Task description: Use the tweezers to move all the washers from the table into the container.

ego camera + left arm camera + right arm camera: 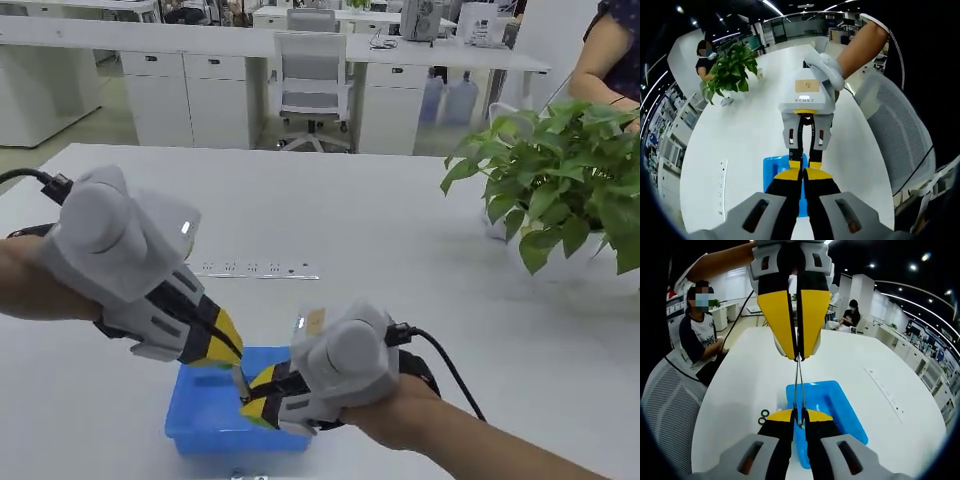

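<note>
A pair of thin metal tweezers (799, 385) spans between the two grippers above the blue container (832, 412). My left gripper (798, 356) is shut on one end, its yellow jaws coming in from the top of the right gripper view. My right gripper (800, 416) is shut on the other end. Two black washers (765, 413) lie on the white table just left of the container. In the head view the left gripper (235, 358) and right gripper (250, 395) meet tip to tip over the container (200, 425), tweezers (240, 383) between them. The left gripper view has both jaw pairs nearly touching.
A potted plant (560, 190) stands on the table at the right. A flush power strip (255, 268) lies in the table's middle. Beyond the table are an office chair (312, 85) and desks. A seated person (700, 330) is near the table's end.
</note>
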